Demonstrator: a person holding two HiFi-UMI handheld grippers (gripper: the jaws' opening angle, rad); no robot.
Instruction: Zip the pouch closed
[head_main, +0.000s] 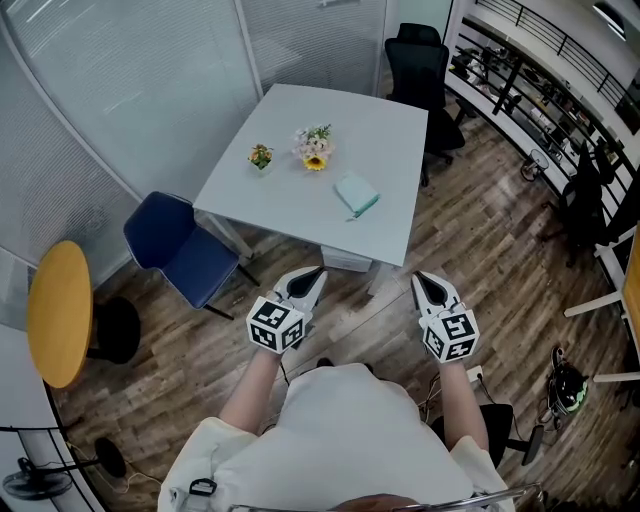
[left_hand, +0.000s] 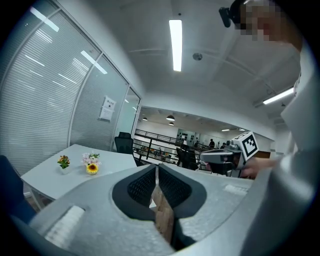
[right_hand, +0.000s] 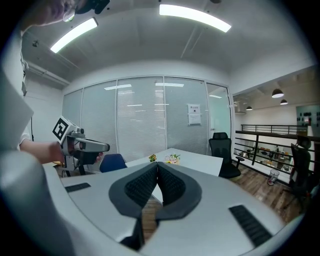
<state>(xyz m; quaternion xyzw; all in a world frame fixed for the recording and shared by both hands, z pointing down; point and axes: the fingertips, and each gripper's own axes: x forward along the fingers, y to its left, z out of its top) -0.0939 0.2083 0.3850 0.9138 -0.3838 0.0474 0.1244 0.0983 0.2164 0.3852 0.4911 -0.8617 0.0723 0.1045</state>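
A pale teal pouch (head_main: 357, 193) lies on the white table (head_main: 390, 140) near its front right side, far ahead of both grippers. My left gripper (head_main: 309, 278) hangs over the wooden floor short of the table, jaws pressed together with nothing between them. My right gripper (head_main: 427, 287) is level with it to the right, also shut and empty. In the left gripper view the left gripper (left_hand: 156, 175) points past the table's right side, and the right gripper (left_hand: 227, 157) shows at the right. In the right gripper view the right gripper (right_hand: 157, 172) faces the table (right_hand: 200, 161).
Two small flower pots (head_main: 261, 157) (head_main: 315, 148) stand on the table's left half. A blue chair (head_main: 175, 243) sits at the table's left, a black office chair (head_main: 418, 62) behind it. A round yellow table (head_main: 58, 312) is at far left. Glass walls line the left.
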